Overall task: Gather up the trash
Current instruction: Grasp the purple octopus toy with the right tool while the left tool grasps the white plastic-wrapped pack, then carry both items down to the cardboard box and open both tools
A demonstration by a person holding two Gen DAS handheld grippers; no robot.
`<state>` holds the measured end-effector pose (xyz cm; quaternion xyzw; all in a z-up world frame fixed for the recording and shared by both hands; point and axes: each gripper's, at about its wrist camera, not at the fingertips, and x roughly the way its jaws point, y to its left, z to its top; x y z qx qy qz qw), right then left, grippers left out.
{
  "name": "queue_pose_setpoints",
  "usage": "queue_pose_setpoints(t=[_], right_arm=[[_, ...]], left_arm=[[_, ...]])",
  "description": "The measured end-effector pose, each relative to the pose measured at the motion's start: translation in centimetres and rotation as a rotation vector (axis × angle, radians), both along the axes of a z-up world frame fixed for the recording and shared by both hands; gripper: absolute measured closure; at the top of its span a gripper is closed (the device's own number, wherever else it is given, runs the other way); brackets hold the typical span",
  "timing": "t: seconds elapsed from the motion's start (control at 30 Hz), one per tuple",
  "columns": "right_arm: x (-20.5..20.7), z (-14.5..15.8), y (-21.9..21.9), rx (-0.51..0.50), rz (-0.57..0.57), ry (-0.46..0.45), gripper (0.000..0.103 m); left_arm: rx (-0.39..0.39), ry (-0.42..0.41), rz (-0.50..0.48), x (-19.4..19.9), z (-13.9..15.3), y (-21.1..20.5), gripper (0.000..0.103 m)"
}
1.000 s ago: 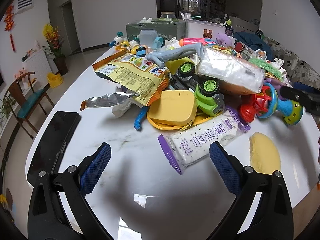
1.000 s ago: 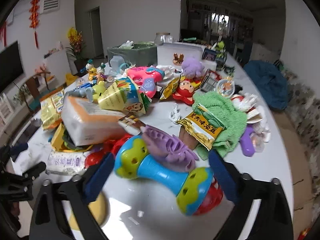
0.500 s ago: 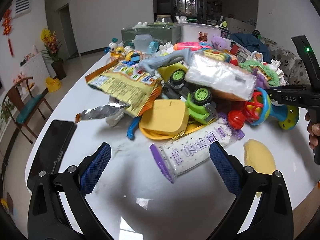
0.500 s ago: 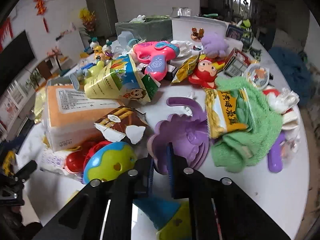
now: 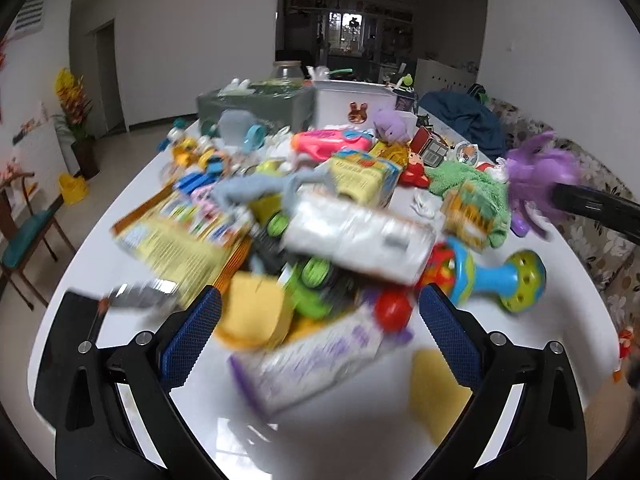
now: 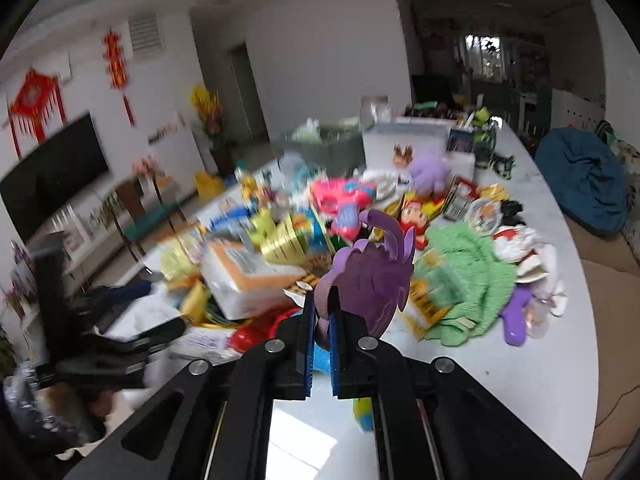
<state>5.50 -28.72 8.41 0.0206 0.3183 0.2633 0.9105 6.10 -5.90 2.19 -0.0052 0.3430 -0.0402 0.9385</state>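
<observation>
Fingers (image 6: 305,320) clamped around purple wrapper (image 6: 370,276)

On your right gripper (image 6: 321,332) the frame is black and the pads are blue, and the thing pinched between them, a purple paper cup liner (image 6: 370,276), is pleated. Your left gripper (image 5: 320,328) matches it: black frame, blue pads with a fine grid texture. The desk (image 5: 352,432) is glossy white. On it, note the rattle (image 5: 496,276), blue in the handle with lime-green perforated ends, the green fuzzy cloth (image 6: 468,276), the pink toy (image 5: 332,142), the yellow snack bag (image 5: 180,244) with orange edging, and the white packet (image 5: 312,360) with purple ends and purple print. The tissue pack (image 6: 244,276) is white and orange.
</observation>
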Motion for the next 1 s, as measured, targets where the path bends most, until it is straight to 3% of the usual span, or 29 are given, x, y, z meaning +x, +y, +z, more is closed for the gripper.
queue_pose_setpoints(t=[0.1, 0.2, 0.23, 0.27, 0.33, 0.4, 0.5, 0.7, 0.73, 0.77, 0.8, 0.83, 0.93, 1.0], right_arm=[[-1.8, 0.6, -1.7, 0.034, -0.026, -0.001, 0.097], [-3.1, 0.6, -3.1, 0.037, -0.054, -0.004, 0.097], [-3.5, 0.5, -3.4, 0.032, -0.062, -0.009, 0.097], [-3.7, 0.3, -3.6, 0.031, -0.068, -0.010, 0.097], [-3.9, -0.2, -3.9, 0.035, -0.072, -0.006, 0.097], [-4.1, -0.8, -4.1, 0.036, -0.075, 0.000, 0.097], [-4.2, -1.8, -4.9, 0.061, -0.086, 0.025, 0.097], [-4.0, -2.7, -5.9, 0.069, -0.107, 0.046, 0.097], [-4.0, -2.7, -5.9, 0.068, -0.108, 0.048, 0.097], [-4.0, -2.9, -5.8, 0.068, -0.108, 0.051, 0.097], [-4.0, -3.0, -5.7, 0.069, -0.104, 0.055, 0.097], [-4.1, -3.1, -5.6, 0.069, -0.101, 0.056, 0.097], [-4.5, -3.3, -5.2, 0.070, -0.092, 0.057, 0.097], [-4.8, -3.4, -5.0, 0.077, -0.091, 0.059, 0.097]], left_arm=[[0.067, 0.011, -0.016, 1.7, -0.3, -2.0, 0.006], [0.184, -0.027, -0.031, 1.9, -0.3, -3.1, 0.006], [0.177, -0.043, -0.055, 1.6, -0.2, -3.1, 0.006], [0.123, -0.034, -0.089, 1.2, 0.0, -2.9, 0.006], [-0.182, 0.074, -0.168, 1.5, 0.0, -1.6, 0.006], [-0.495, 0.139, -0.121, 1.9, -0.5, 0.0, 0.006], [-0.775, 0.197, 0.000, 2.9, -2.4, 1.8, 0.007], [-0.926, 0.254, 0.168, 6.1, -5.3, 2.7, 0.007], [-0.918, 0.251, 0.182, 6.4, -5.2, 3.0, 0.008], [-0.891, 0.251, 0.196, 6.9, -5.1, 2.8, 0.013], [-0.852, 0.250, 0.202, 7.5, -4.9, 2.6, 0.051], [-0.822, 0.244, 0.176, 8.2, -4.7, 2.4, 0.069], [-0.814, 0.227, 0.137, 8.4, -4.4, 2.8, 0.075], [-0.801, 0.216, 0.058, 7.2, -3.5, 2.5, 0.076]])
